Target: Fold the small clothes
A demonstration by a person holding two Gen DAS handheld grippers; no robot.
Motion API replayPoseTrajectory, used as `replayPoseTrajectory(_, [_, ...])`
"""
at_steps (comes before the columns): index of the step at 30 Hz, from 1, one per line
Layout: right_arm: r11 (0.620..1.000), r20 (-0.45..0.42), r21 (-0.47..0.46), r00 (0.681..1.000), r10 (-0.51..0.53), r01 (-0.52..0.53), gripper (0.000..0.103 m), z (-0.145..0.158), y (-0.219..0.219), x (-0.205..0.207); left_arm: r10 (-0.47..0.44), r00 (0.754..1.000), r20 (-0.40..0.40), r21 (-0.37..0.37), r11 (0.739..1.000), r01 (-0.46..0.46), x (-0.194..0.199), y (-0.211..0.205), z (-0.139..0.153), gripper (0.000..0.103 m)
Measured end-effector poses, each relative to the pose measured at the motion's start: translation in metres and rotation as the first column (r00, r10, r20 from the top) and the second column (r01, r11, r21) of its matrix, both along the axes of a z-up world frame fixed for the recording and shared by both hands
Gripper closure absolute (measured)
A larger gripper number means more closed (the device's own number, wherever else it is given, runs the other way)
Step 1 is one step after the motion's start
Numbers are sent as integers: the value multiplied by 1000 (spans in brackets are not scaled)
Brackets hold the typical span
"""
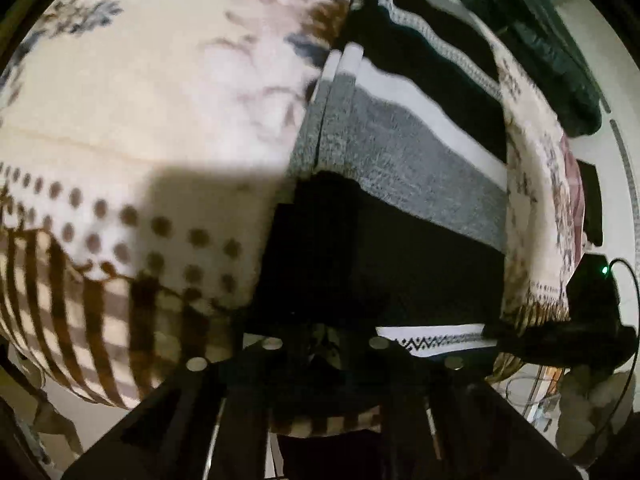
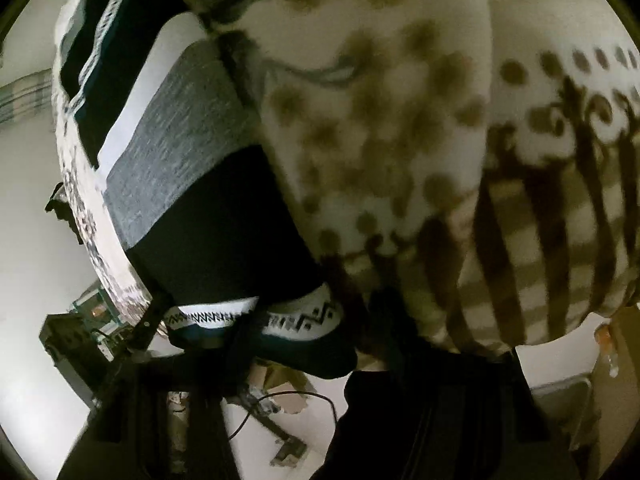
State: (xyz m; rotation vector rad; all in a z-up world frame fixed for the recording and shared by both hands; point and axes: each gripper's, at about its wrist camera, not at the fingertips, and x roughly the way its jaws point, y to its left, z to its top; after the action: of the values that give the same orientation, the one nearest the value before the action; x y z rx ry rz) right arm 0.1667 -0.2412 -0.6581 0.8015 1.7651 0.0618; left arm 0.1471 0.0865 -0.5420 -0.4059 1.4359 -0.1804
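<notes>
A knitted garment, banded in black, grey and white with a zigzag-patterned hem, is laid flat on a cream cloth printed with brown dots, stripes and faded flowers. In the left wrist view the garment is seen to fill the middle and right of the surface, its black band nearest the camera and its patterned hem at the near edge of the cloth. The left gripper is held low over that black band in deep shadow; its jaws are drawn together, and whether cloth is pinched between them cannot be told (the area is too dark).

In the right wrist view the same garment is seen on the left, with its hem curled up at the near corner. The right gripper is placed just beside that curled hem, its jaws brought close; a grip on the fabric cannot be made out through the blur.

Beyond the far edge of the garment a dark heap of clothing is piled. Past the cloth's fringed edge a black device with a green light and a cable is seen, and a pale floor with scattered clutter is shown below.
</notes>
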Motion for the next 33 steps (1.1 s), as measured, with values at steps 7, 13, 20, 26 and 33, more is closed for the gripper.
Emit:
replayPoseTrajectory(7, [996,71,-53,994,80,-76,94,15,24,-6,21,999,50,9,1000,-21,-10,23,13,96])
replayPoseTrajectory(13, [989,32,-56,990,135,-133,70,4,38,2,44,999,1,-39,998,-43,-7,32,-5,91])
replayPoseTrajectory(20, [995,39,96,999,15,-19,47,-11,16,-2,167,986,-9,-225,960,-164,-15,60,-7,38])
replayPoseTrajectory(26, [973,4,227,999,-47,45,47,-49,24,-3,106,990,-94,-308,943,-130,-6,39,-46,38])
replayPoseTrajectory(33, [972,28,233,999,-23,15,85,-45,43,-1,60,996,-67,-267,961,-76,-10,24,-36,91])
